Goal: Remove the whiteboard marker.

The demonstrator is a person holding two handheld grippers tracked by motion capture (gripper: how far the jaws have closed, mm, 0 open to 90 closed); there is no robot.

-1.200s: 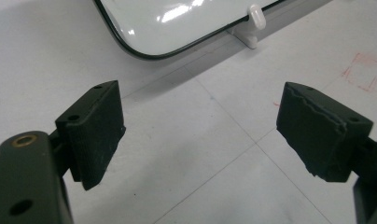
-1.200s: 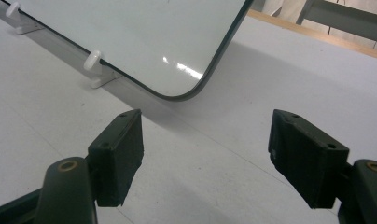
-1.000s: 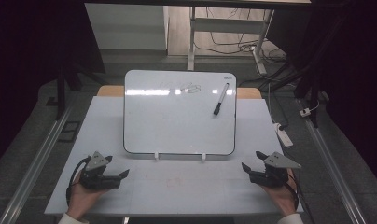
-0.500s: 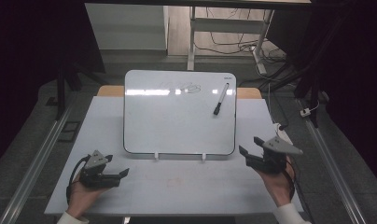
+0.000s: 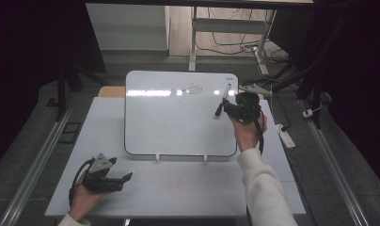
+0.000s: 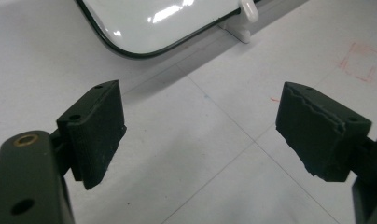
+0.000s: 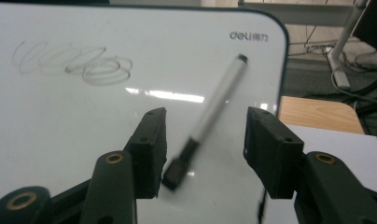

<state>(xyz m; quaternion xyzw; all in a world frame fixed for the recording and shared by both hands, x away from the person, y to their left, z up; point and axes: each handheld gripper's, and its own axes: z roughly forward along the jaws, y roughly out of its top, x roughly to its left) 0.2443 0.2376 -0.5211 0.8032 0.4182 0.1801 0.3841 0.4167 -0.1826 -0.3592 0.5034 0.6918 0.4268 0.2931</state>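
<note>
— Pale and flat, the surface (image 5: 188,188) in front of you carries a whiteboard (image 5: 178,122) that stands against its far edge, with dark floor and cables behind it. Where is your right claw?

— Your right claw (image 5: 224,107) is over the whiteboard's far right corner, your white sleeve (image 5: 268,188) reaching across the surface's right side.

— And the marker?

— The marker (image 7: 210,116) lies on the whiteboard near that far right corner, slanted, its dark capped end toward you. In the right gripper view that dark end sits between your right claw's jaws, nearer one of them. The jaws have just been closing, yet a gap shows on both sides, so the pads are not pressing on it. You hold nothing there.

— Anything else on the board?

— A looping grey scribble (image 7: 74,63) near its far edge, well to the side of the marker.

— My left claw?

— Your left claw (image 6: 200,135) rests at the surface's near left corner, its jaws spread wide with only bare surface between them. The whiteboard's near left corner shows just beyond it.
</note>
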